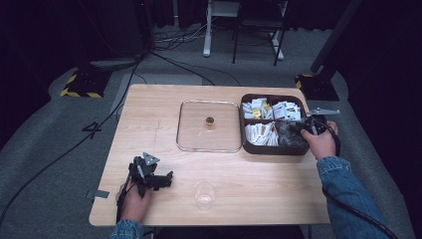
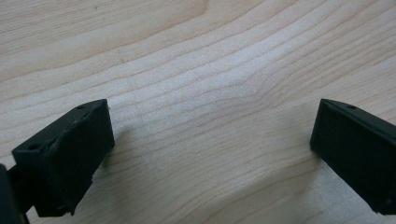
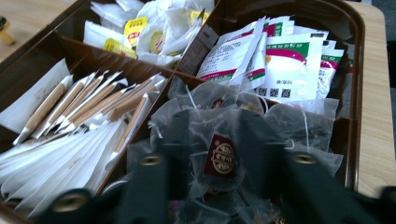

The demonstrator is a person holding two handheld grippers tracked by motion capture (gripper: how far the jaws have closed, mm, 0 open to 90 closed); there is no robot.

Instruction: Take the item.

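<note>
Right tool (image 3: 219,154) is down in the box's (image 1: 247,147) near-right compartment, jaws narrowed around 1 mesh tea bag (image 3: 219,156). Pinch only that bag, lift straight up, watch neighbours snagging. Left tool (image 2: 210,154) rests wide open, empty, on the desk (image 1: 164,99).

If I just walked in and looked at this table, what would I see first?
Probably the brown box at the table's far right, split into four parts full of packets and sachets. The right gripper is poking into the part with see-through tea bags, jaws around one. Next to the box lies a clear lid, and a clear cup stands near the front edge.
</note>
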